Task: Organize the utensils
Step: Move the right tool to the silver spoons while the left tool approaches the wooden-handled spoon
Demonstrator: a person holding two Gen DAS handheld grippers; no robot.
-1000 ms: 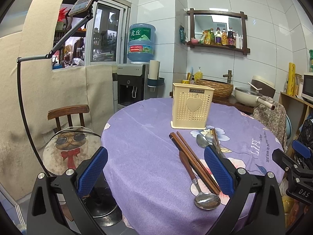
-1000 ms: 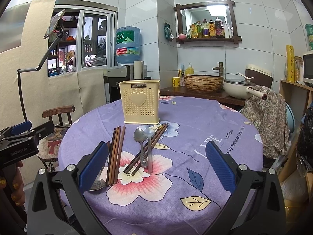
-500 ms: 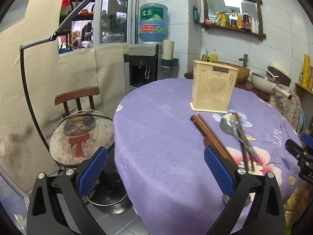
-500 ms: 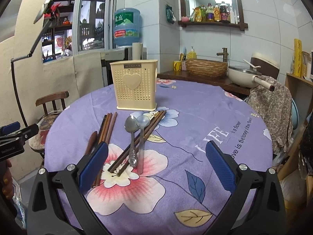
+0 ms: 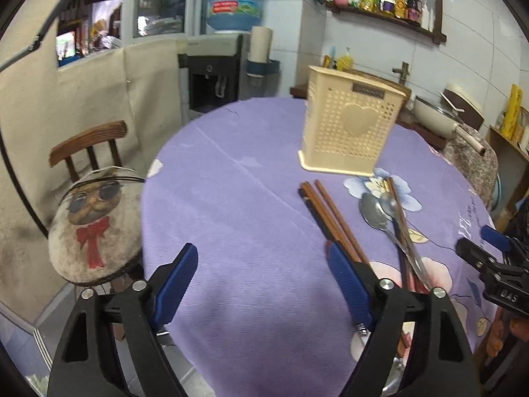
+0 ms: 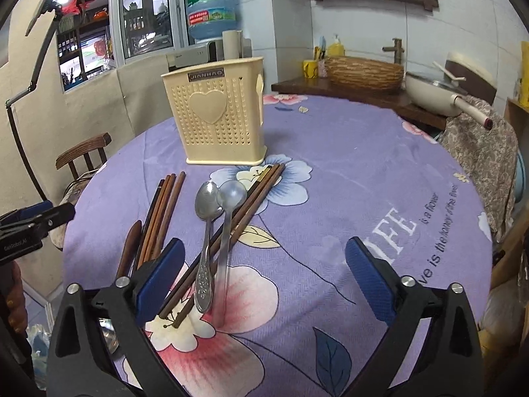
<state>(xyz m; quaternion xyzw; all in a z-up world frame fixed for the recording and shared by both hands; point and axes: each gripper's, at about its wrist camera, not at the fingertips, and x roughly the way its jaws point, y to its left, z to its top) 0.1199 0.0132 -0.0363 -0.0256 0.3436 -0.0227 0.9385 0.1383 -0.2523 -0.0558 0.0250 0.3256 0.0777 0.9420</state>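
"JIANHAO" on holder (image 6: 218, 119); "LIFE" tablecloth (image 6: 363, 172)

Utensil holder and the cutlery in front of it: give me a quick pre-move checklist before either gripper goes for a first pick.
1. Utensil holder upright on the tablecloth: ok.
2. Holder interior free to receive items: cannot tell, the top opening is not visible.
3. Right gripper open, nothing between its fingers: ok; its jaws have just been closing slightly.
4. Left gripper open and empty: ok; its jaws have also just been closing. It hangs over bare cloth, left of the cutlery.
5. Two metal spoons free to lift: not ok, they lie across the crossed chopsticks.
6. Left chopstick bundle lying separate, parallel: ok.
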